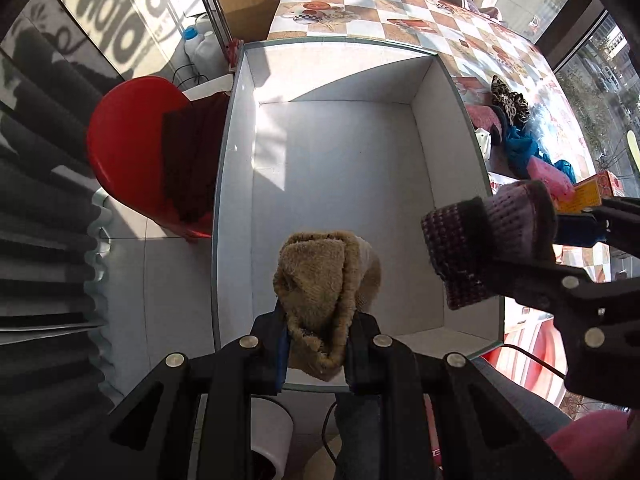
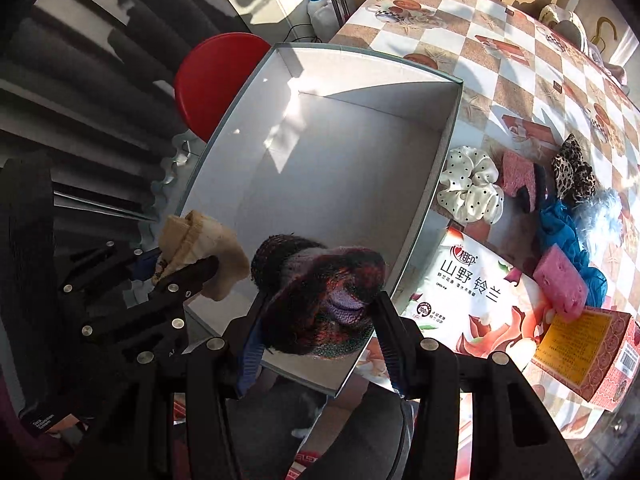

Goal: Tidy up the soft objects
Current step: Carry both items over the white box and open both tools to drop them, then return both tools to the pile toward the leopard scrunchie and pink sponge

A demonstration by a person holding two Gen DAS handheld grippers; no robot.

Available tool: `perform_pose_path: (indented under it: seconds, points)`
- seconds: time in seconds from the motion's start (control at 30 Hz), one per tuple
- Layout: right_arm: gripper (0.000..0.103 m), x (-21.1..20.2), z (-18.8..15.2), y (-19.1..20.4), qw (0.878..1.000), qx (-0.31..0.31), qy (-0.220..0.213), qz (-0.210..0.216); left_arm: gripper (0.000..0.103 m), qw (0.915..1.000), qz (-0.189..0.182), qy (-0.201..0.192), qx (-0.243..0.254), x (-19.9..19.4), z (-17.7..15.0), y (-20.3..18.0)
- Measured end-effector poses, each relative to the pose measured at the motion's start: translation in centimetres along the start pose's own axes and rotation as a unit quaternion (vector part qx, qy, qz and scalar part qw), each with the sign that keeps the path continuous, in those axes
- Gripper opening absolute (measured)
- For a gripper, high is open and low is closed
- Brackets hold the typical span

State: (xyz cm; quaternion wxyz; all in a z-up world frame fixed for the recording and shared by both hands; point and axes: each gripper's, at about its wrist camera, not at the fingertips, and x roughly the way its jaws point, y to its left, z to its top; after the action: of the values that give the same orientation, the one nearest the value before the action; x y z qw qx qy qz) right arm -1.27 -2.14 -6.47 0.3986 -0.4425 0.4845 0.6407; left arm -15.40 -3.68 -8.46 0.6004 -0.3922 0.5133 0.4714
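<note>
Over the white box (image 1: 424, 128), my left gripper (image 1: 316, 344) clamps a tan sock (image 1: 320, 280); my right gripper (image 2: 320, 320), at 3 o'clock, clamps a purple sock (image 2: 320, 288).

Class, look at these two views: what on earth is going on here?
A person holds a tool in each hand over an open white box. The left tool is clamped on a tan fuzzy sock; the right tool grips a purple knitted sock. Nothing lies in the box yet. Scrunchies and sponges wait on the checkered table beside it.

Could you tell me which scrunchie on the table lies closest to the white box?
The cream polka-dot scrunchie, right beside the box wall; the leopard-print one lies farther right.
</note>
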Motion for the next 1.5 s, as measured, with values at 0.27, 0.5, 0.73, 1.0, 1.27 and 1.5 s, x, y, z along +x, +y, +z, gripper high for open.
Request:
perform_pose_path:
  seconds: [0.27, 0.5, 0.73, 1.0, 1.27, 1.5]
  points:
    - [0.053, 2.0, -0.6, 0.1, 1.000, -0.008, 0.028, -0.008, 0.024, 0.9996, 0.002, 0.028, 0.001, 2.5, -0.3, 0.0]
    - [0.053, 3.8, -1.1, 0.5, 0.998, -0.016, 0.062, 0.000, 0.024, 0.9985, -0.003, 0.054, 0.003, 3.9, -1.0, -0.1]
    - [0.053, 5.6, -1.5, 0.9, 0.995, -0.020, 0.097, 0.017, 0.024, 0.9980, -0.004, 0.063, 0.008, 4.4, -1.5, -0.3]
    - [0.053, 6.2, -1.3, 1.0, 0.994, -0.021, 0.104, 0.025, 0.024, 0.9978, -0.002, 0.066, 0.002, 4.6, -1.9, 0.2]
    - [0.053, 3.8, -0.8, 1.1, 0.999, -0.019, 0.051, 0.005, 0.024, 0.9984, 0.006, 0.055, 0.008, 3.9, -1.7, -0.6]
    - [0.053, 3.4, -0.8, 1.0, 0.999, -0.017, 0.041, 0.008, 0.025, 0.9987, 0.006, 0.048, 0.014, 3.4, -1.9, -1.1]
